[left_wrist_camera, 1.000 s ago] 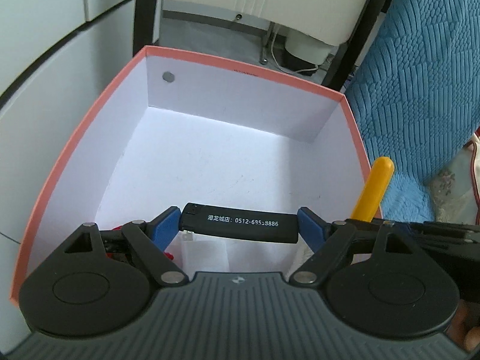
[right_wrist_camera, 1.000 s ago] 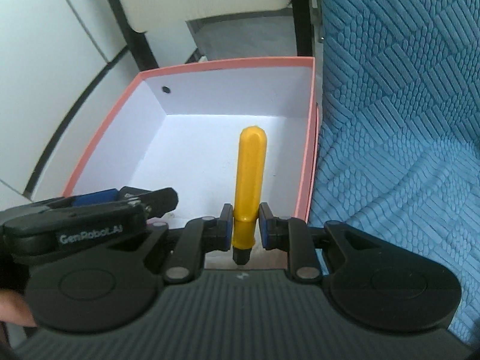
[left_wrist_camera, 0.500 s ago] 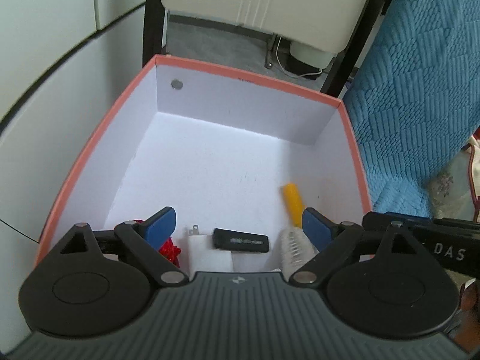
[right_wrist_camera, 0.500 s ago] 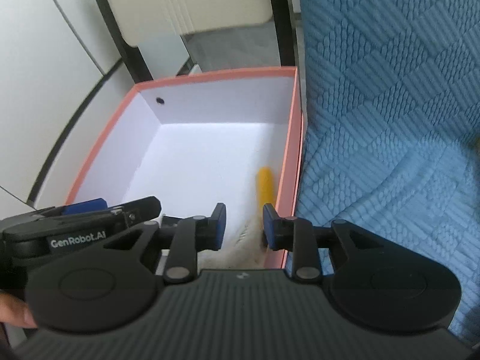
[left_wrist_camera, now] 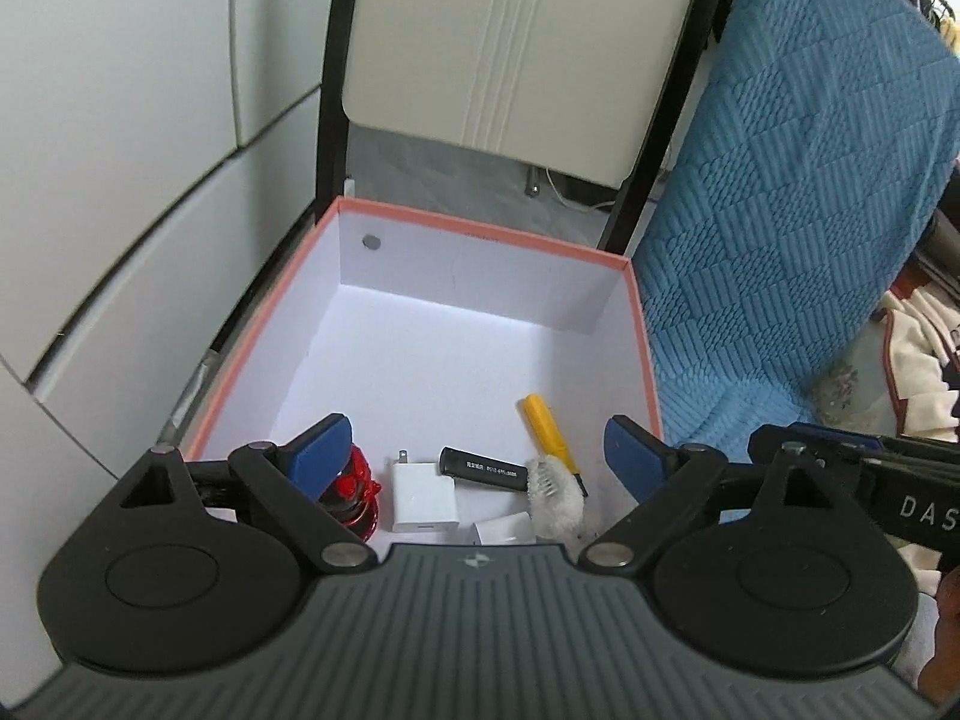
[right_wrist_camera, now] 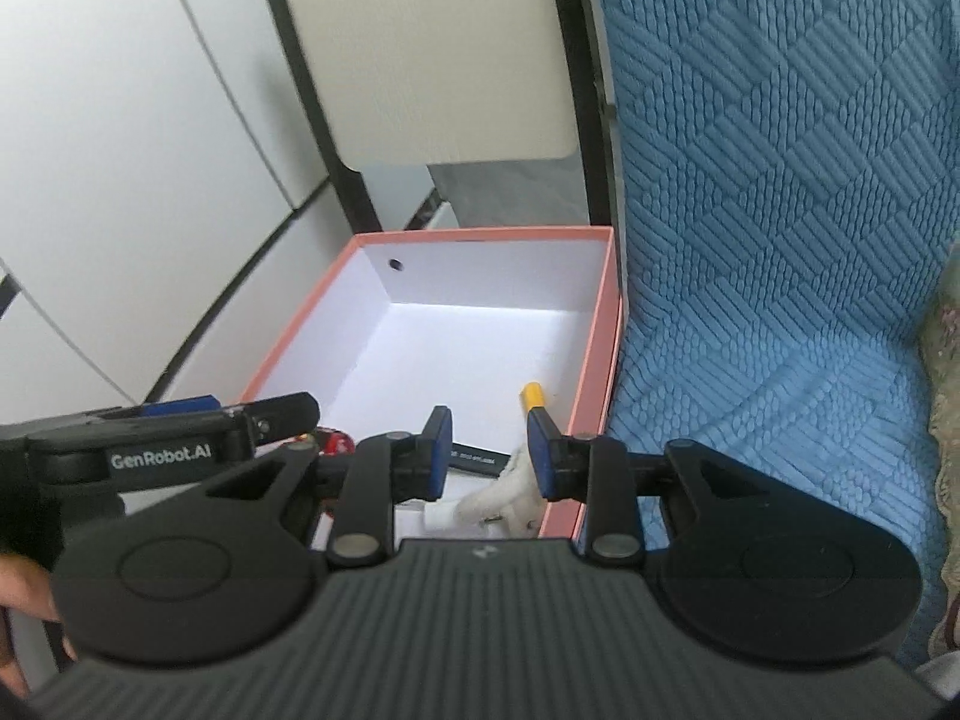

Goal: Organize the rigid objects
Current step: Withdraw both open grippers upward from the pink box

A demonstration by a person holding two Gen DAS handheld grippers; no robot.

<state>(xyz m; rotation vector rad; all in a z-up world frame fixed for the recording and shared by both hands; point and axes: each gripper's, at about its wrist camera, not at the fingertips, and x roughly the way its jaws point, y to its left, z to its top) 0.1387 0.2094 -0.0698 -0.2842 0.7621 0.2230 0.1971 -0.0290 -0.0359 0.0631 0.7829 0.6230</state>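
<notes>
Nearest the left wrist camera, the left claw (left_wrist_camera: 477,450) hangs above the near end of the box (left_wrist_camera: 651,372), its blue pads spread wide with nothing between them. The right claw (right_wrist_camera: 489,450) is parted too, more narrowly, and carries nothing.

Below them, at the box's near wall, the sorted things lie in a cluster: a red toy (left_wrist_camera: 355,489) at 9 o'clock, a white charger (left_wrist_camera: 423,498) in the middle, a black lighter (left_wrist_camera: 483,469) at its 1 o'clock, and a yellow-handled brush (left_wrist_camera: 552,450) at 3 o'clock, bristles toward the camera, handle pointing away. A second small white piece (left_wrist_camera: 503,529) lies partly hidden under the claw body.

Both drops look finished, so the sensible step is to lift both claws straight up before swinging off for more items, keeping the pads above the pink rim; the right claw sits close to the right wall, the tighter edge.

Farther in, the white floor of the box is bare toward 12 o'clock, leaving plenty of room. Beyond stand a chair (left_wrist_camera: 516,42) and, at 2 o'clock, a blue quilt (left_wrist_camera: 798,228).
</notes>
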